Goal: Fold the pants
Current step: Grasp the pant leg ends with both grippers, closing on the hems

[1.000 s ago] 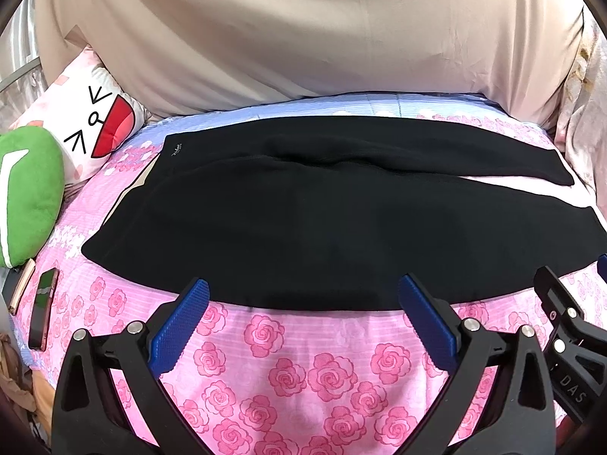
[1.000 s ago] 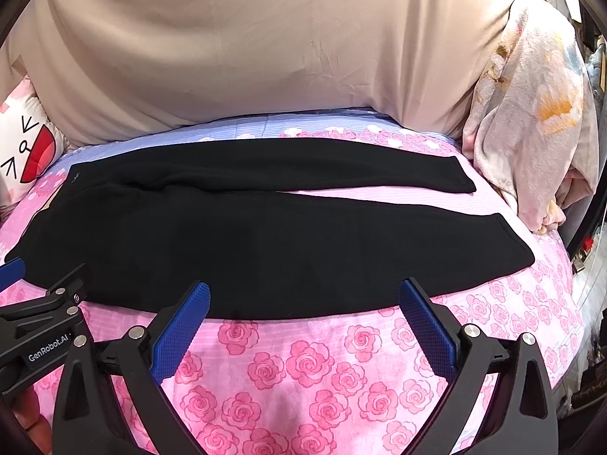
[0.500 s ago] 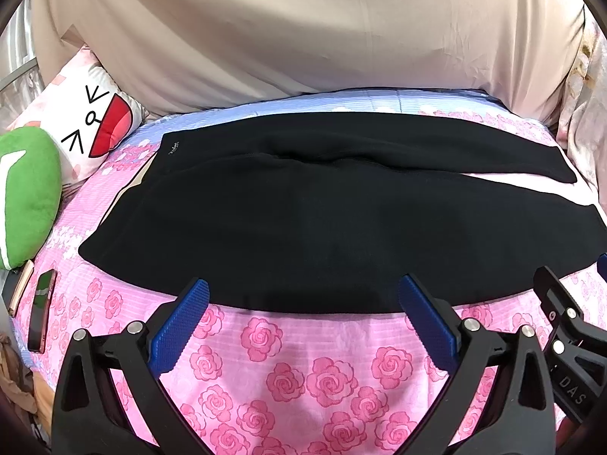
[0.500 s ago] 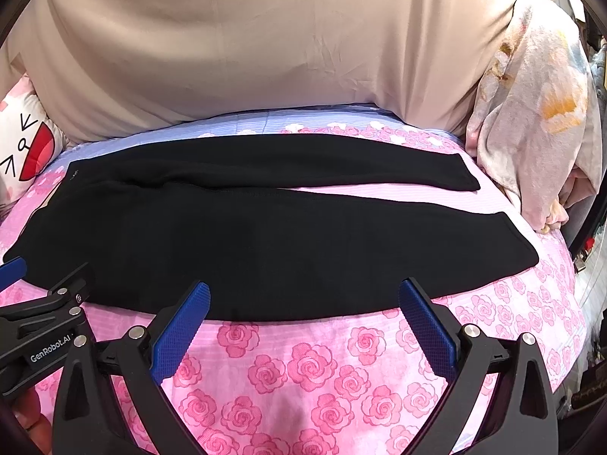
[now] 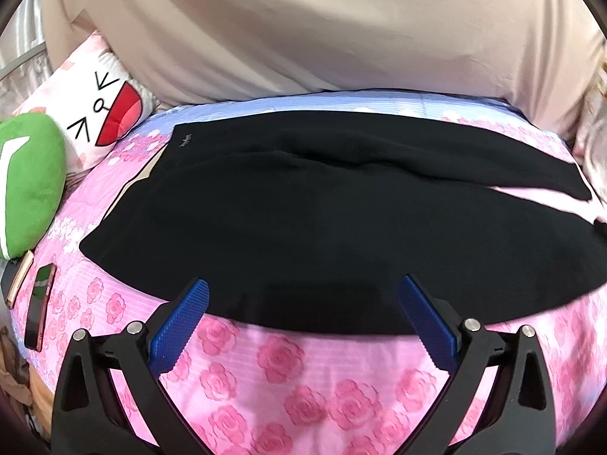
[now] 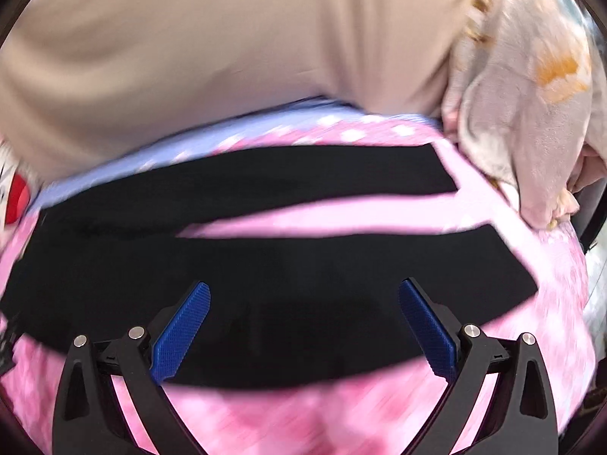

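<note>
Pink rose-print bedding [image 5: 288, 364] carries the black pants [image 5: 303, 220], which lie flat across it, waistband toward the cartoon pillow [image 5: 102, 113], legs splayed away from it. We hold the left gripper [image 5: 303, 303] wide open and empty, fingertips over the pants' near hem; our right gripper [image 6: 303, 307] is equally wide, holding nothing, poised above the near leg. Whether the pads touch the fabric we cannot tell. Our right view is smeared by motion blur, and the far leg ends run out of our left view. Both grippers have advanced over the pants since half a second ago.
</note>
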